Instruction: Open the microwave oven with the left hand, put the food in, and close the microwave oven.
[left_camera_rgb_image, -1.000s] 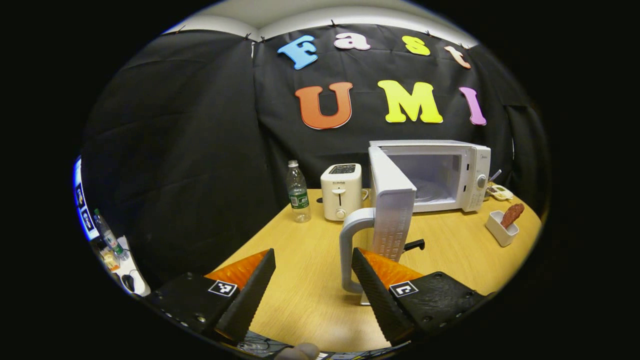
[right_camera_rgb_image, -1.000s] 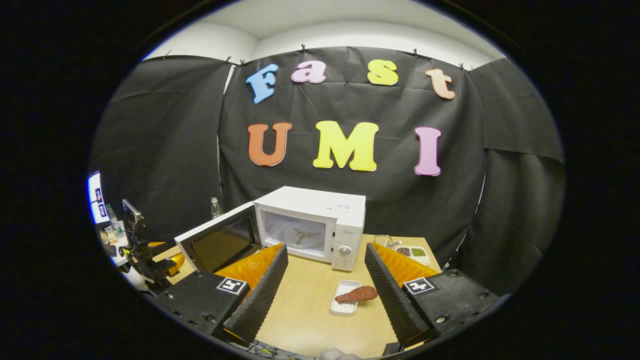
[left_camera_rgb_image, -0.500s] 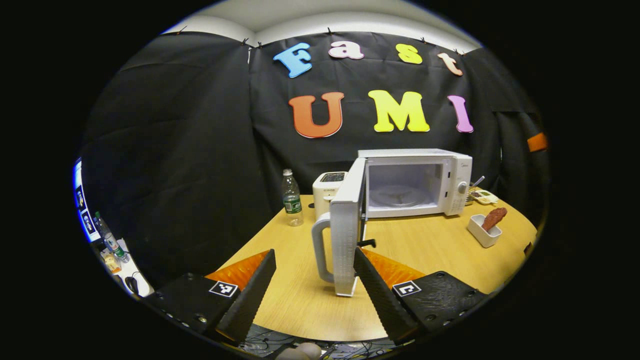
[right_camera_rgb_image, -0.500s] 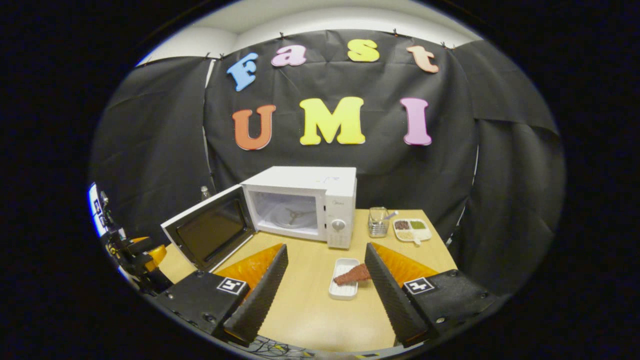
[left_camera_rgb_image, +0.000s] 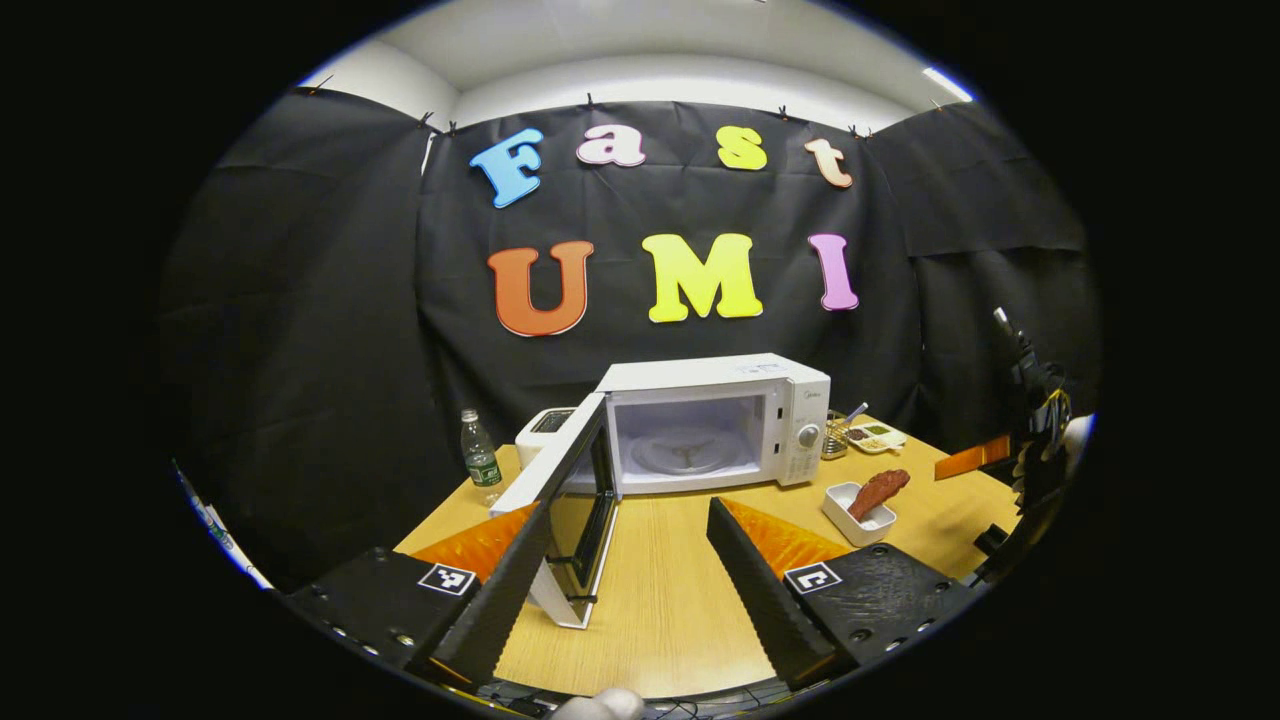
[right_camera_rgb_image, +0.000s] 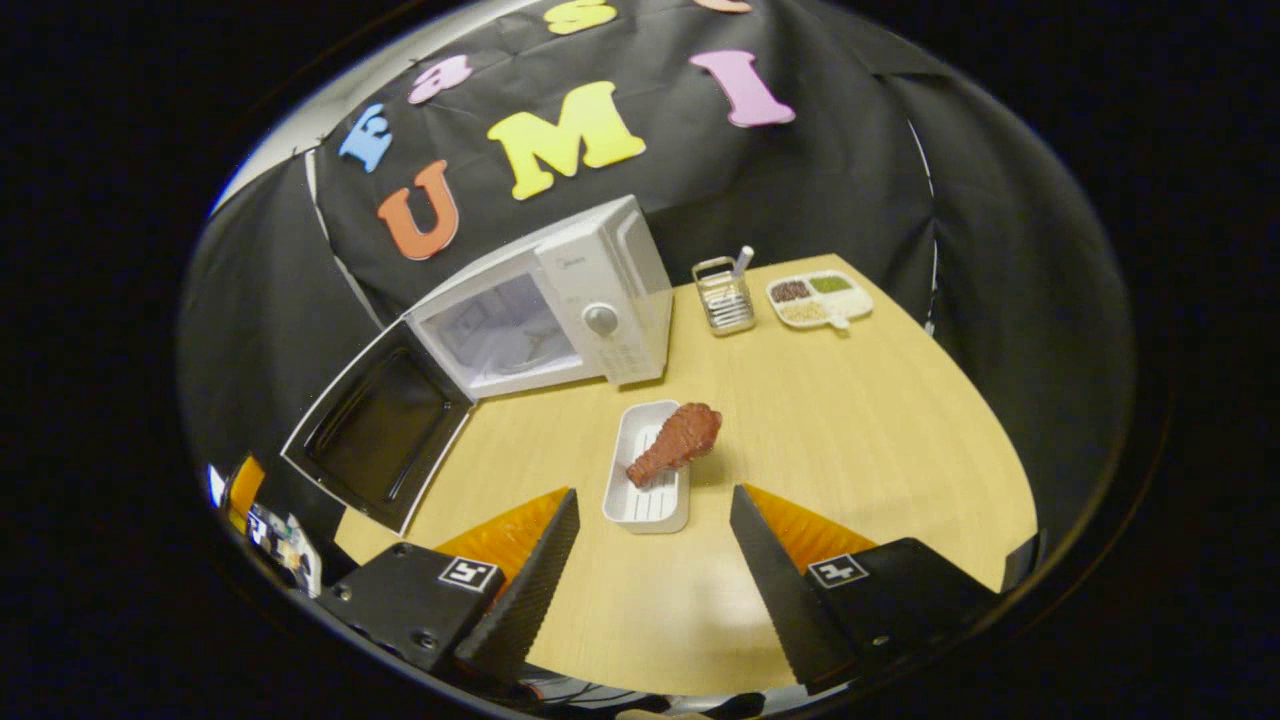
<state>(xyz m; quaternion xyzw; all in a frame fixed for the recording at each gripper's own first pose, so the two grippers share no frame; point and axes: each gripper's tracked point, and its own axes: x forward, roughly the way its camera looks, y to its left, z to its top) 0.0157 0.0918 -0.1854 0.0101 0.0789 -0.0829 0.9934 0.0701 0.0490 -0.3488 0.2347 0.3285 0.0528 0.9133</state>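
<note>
The white microwave (left_camera_rgb_image: 740, 420) (right_camera_rgb_image: 590, 290) stands at the back of the wooden table with its door (left_camera_rgb_image: 570, 500) (right_camera_rgb_image: 375, 440) swung wide open. Inside the empty cavity lies the glass turntable (left_camera_rgb_image: 685, 455). A brown chicken drumstick (right_camera_rgb_image: 678, 440) (left_camera_rgb_image: 878, 492) rests on a small white tray (right_camera_rgb_image: 650, 475) (left_camera_rgb_image: 850, 510) in front of the microwave. My left gripper (left_camera_rgb_image: 625, 600) is open, close to the door's outer edge and holding nothing. My right gripper (right_camera_rgb_image: 655, 590) is open just above and short of the tray. In the left gripper view, the right gripper (left_camera_rgb_image: 1030, 440) appears at the far right.
A toaster (left_camera_rgb_image: 545, 425) and a water bottle (left_camera_rgb_image: 480, 460) stand left of the microwave. To its right are a wire utensil holder (right_camera_rgb_image: 722, 295) and a divided dish of grains (right_camera_rgb_image: 818, 296). The table (right_camera_rgb_image: 850, 420) has bare wood to the tray's right.
My left gripper pulled back and swung away from the door handle, leaving the door open. My right gripper tilted downward and came closer over the tray with the drumstick.
</note>
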